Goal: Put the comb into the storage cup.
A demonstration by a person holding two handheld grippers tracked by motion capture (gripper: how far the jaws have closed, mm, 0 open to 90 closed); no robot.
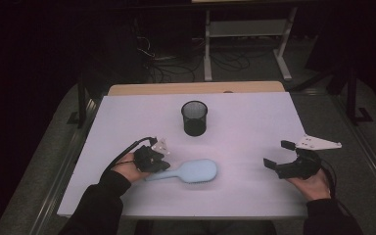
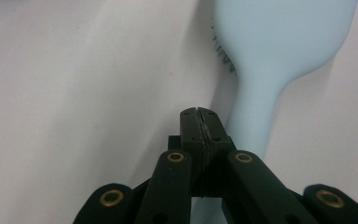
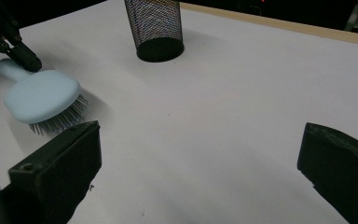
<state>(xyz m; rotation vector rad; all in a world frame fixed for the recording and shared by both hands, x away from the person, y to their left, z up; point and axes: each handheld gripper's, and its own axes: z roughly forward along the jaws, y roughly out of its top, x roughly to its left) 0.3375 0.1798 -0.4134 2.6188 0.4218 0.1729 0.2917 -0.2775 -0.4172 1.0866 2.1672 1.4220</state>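
A light blue hairbrush (image 1: pixel 188 171) lies bristles down on the white table, handle pointing left. My left gripper (image 1: pixel 164 165) sits at the handle end. In the left gripper view its jaws (image 2: pixel 199 122) are pressed together with nothing between them, and the hairbrush (image 2: pixel 279 46) handle runs just beside and beneath them. My right gripper (image 1: pixel 278 154) rests near the table's right front, jaws spread wide and empty. In the right gripper view the right gripper (image 3: pixel 200 158) faces the hairbrush (image 3: pixel 42 95), with the left gripper (image 3: pixel 24 57) tip over the handle.
A black mesh cup (image 1: pixel 194 117) stands upright behind the brush at the table's middle, also the mesh cup (image 3: pixel 156 28) in the right gripper view. The white table sheet (image 1: pixel 254 122) has a wooden strip along its far edge. The floor beyond is dark, with cables and desk legs.
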